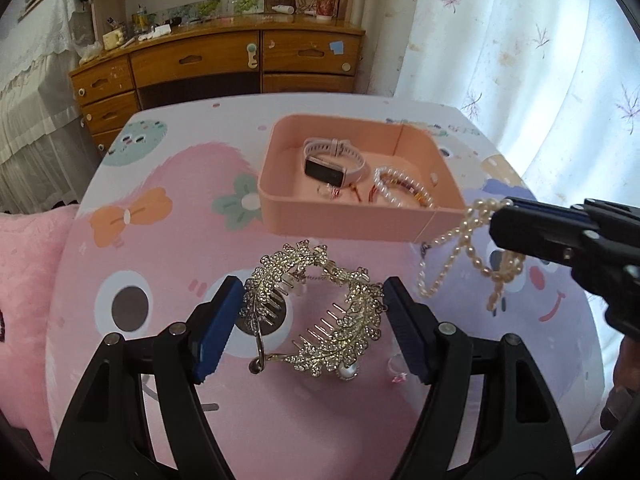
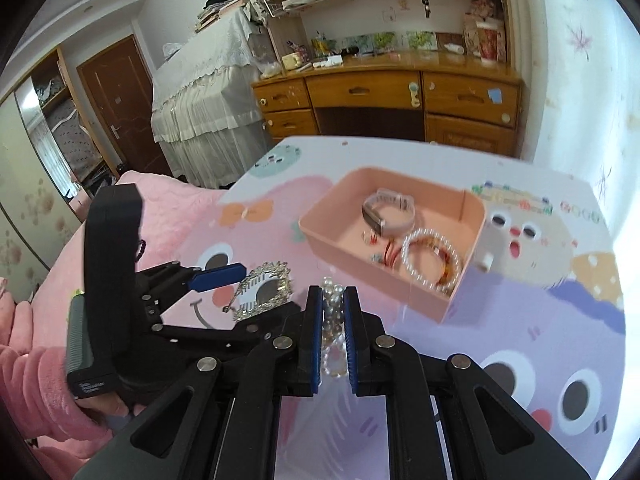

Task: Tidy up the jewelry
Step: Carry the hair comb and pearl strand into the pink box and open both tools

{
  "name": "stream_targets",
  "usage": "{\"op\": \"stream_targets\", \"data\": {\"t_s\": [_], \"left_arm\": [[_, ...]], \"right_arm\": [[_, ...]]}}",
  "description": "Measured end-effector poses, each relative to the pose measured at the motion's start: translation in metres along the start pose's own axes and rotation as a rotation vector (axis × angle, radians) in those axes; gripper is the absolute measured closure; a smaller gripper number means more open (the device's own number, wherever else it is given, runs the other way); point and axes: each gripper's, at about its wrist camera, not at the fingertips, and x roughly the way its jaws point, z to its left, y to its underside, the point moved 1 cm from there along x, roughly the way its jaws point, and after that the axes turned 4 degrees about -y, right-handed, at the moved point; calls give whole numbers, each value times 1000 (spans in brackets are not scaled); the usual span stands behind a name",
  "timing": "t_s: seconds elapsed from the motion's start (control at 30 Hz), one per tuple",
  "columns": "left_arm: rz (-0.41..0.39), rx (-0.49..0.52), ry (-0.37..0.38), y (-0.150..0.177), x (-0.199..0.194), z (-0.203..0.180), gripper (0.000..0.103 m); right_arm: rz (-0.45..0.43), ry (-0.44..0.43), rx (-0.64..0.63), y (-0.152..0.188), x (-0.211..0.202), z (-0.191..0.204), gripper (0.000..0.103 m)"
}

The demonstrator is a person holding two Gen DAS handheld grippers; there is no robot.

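A pink tray point(image 1: 344, 216) point(image 2: 436, 300) stands on the cartoon-print table and holds a pink smartwatch point(image 1: 334, 162) point(image 2: 390, 212), a pearl-and-bead bracelet point(image 1: 404, 186) point(image 2: 434, 260) and small red pieces. A gold rhinestone hair comb point(image 1: 316, 308) point(image 2: 262, 292) lies on the table in front of the tray. My left gripper point(image 1: 314, 300) is open, its blue pads on either side of the comb. My right gripper point(image 2: 333, 300) point(image 1: 506, 210) is shut on a pearl necklace point(image 1: 460, 252) point(image 2: 332, 308) and holds it above the table by the tray's near right corner.
A small clear earring with a pink piece point(image 1: 396, 368) lies right of the comb. A pink cushion point(image 1: 28, 280) lies left of the table. A wooden dresser point(image 1: 224, 64) stands behind, with a curtain point(image 1: 520, 60) on the right.
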Motion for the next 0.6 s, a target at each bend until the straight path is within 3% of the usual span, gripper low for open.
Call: {"op": "stream_targets", "data": {"t_s": [0.17,0.4,0.6], "left_arm": [[-22,34,4,-28,-22,-3,33],[-26,81,-51,-69,-29,-10,33],[-93,79,-56,-99,-32,-11,33]], "right_arm": [[-32,40,-15,-26,-16,-1,93],[-70,134,21,-58,-30,-21,93],[-104,168,93,-80,-37,-51,93]]}}
